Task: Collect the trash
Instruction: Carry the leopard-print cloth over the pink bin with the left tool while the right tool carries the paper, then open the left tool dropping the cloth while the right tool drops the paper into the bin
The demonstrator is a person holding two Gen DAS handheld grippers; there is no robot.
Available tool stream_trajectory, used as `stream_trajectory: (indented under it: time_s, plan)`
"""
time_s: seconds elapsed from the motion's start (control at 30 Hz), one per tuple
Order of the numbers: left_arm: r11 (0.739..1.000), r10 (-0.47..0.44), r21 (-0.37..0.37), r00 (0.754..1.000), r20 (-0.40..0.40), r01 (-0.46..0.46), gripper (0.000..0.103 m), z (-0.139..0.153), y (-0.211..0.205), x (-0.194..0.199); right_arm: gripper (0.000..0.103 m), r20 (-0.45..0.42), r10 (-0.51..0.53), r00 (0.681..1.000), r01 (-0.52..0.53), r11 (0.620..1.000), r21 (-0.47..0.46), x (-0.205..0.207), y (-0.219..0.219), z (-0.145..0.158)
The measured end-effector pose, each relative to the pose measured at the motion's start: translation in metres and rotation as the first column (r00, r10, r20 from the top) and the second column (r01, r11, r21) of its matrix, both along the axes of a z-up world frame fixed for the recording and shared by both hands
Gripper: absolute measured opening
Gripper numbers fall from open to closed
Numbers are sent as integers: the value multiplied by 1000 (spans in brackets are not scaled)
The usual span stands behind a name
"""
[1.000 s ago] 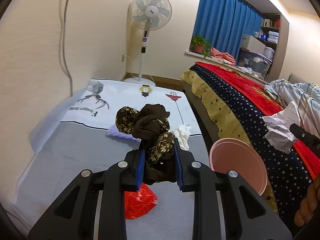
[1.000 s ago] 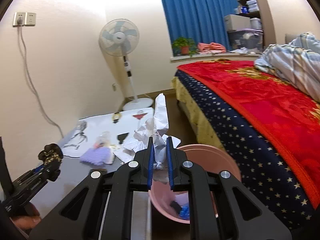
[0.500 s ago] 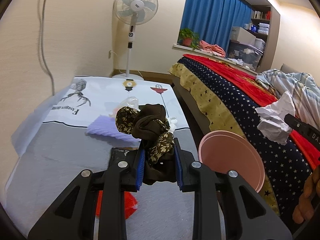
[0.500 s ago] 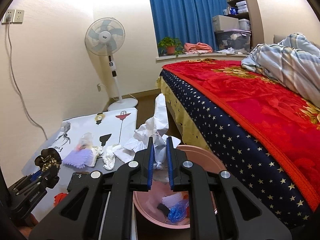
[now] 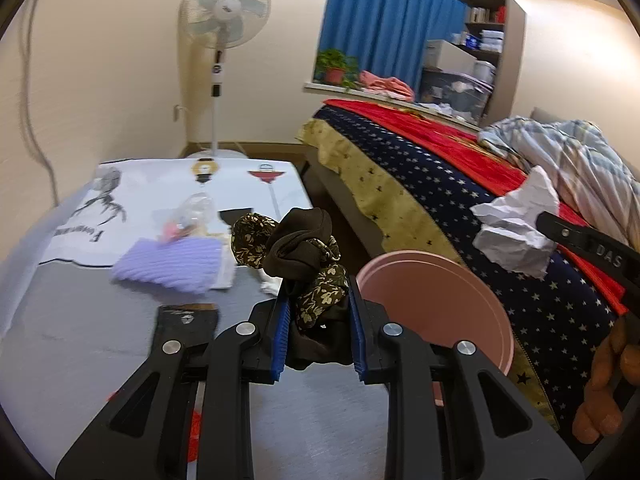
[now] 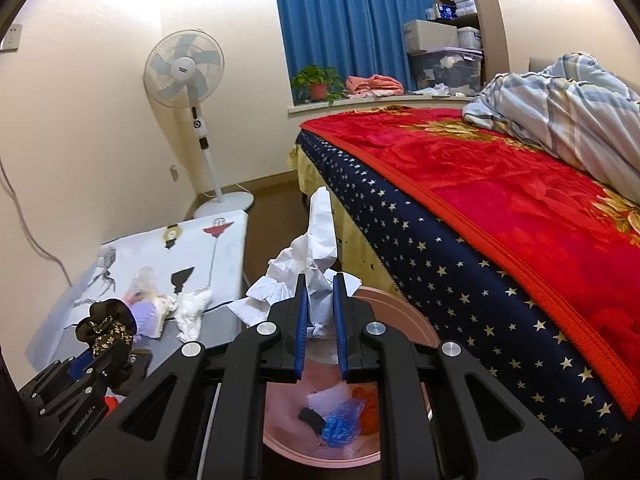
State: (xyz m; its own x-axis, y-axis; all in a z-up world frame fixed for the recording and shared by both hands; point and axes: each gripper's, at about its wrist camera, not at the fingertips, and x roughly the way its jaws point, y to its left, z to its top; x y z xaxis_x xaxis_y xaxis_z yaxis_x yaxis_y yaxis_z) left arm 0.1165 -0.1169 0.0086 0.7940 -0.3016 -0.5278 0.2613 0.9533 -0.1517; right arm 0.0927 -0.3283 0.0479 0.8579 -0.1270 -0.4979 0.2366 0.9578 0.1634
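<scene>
- Two grippers are loaded: the left gripper (image 5: 318,300) is clamped, narrowly parted, on a dark cloth (image 5: 308,268), and the right gripper (image 6: 319,300) is pinched almost closed on crumpled paper (image 6: 316,252).
- The cloth, brown with a floral-print part, bunches up and forward out of the pads; its long axis runs along the fingers, away from the camera. It hangs over the table's (image 5: 80,340) right edge, just left of the bin (image 5: 440,300).
- The paper stands tall, its long axis upright and its narrow tip pointing up and away; wider crumples spread to the left of the pads.
- In the right wrist view the paper is above the near rim of the pink bin (image 6: 400,312), which sits on the floor between table and bed (image 6: 500,240).
- The bin holds a blue wrapper (image 6: 340,420), a red scrap and a black piece.
- Left on the table: a purple knit piece (image 5: 172,260), a white wad (image 6: 194,312) and a red scrap (image 5: 194,428) near the front edge.
</scene>
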Motion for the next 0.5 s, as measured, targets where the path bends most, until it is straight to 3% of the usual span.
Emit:
stream_trajectory:
  time_s: [0.5]
  plan:
    - [990, -141, -1, 990, -25, 141, 25, -21, -54, 21, 13, -37, -102, 994, 101, 995, -19, 5, -27, -10]
